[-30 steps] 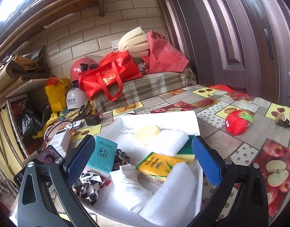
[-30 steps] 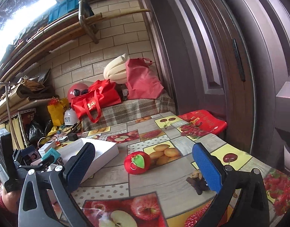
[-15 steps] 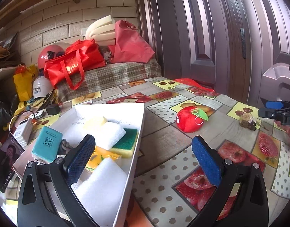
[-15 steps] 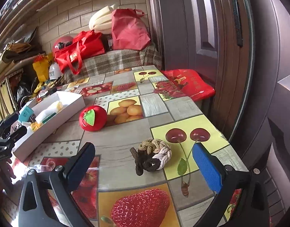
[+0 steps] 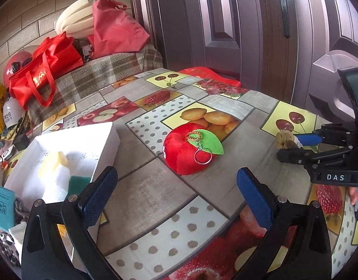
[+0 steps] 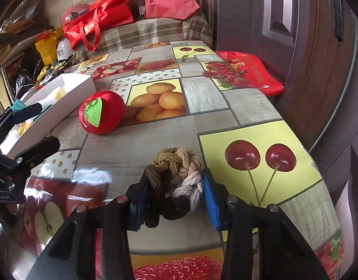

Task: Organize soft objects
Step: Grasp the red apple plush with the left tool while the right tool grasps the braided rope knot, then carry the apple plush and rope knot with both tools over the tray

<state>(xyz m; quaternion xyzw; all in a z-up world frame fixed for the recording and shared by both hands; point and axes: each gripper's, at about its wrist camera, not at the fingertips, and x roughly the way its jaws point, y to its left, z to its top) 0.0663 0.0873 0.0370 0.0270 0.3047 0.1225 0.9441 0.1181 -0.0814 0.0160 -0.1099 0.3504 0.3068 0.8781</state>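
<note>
Right gripper (image 6: 174, 200) just closed its fingers on the scrunchies (image 6: 176, 179), near the tabletop's (image 6: 209, 98) right edge, presumably bound for the box (image 5: 85, 140). Left gripper (image 5: 176, 193) hung released, aimed at the plush apple (image 5: 190, 151) mid-tabletop.

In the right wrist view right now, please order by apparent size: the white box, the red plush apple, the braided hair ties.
1. White box, the longest, though partly cut off.
2. and 3. Red plush apple and braided hair ties look alike; the ties lie nearer the camera, so I do not rank them.
</note>
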